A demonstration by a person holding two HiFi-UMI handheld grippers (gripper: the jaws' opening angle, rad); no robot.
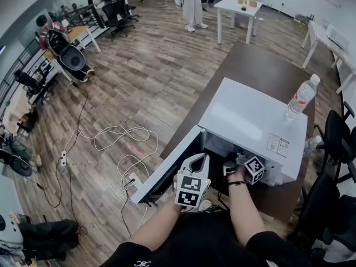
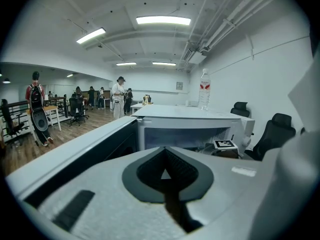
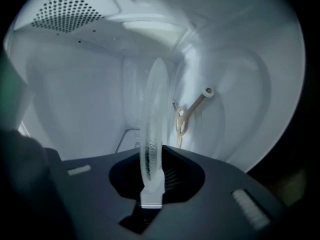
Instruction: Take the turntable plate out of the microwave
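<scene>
A white microwave stands on a brown table with its door swung open to the left. My right gripper reaches into the cavity. In the right gripper view the clear glass turntable plate shows edge-on, its rim between the jaws of my right gripper, which is shut on it. The beige roller support lies beyond it on the cavity floor. My left gripper hovers before the opening, beside the door, shut with nothing in it.
A water bottle stands on the microwave's top at the far right. Black office chairs crowd the table's right side. White cables and a power strip lie on the wooden floor to the left. People stand far off.
</scene>
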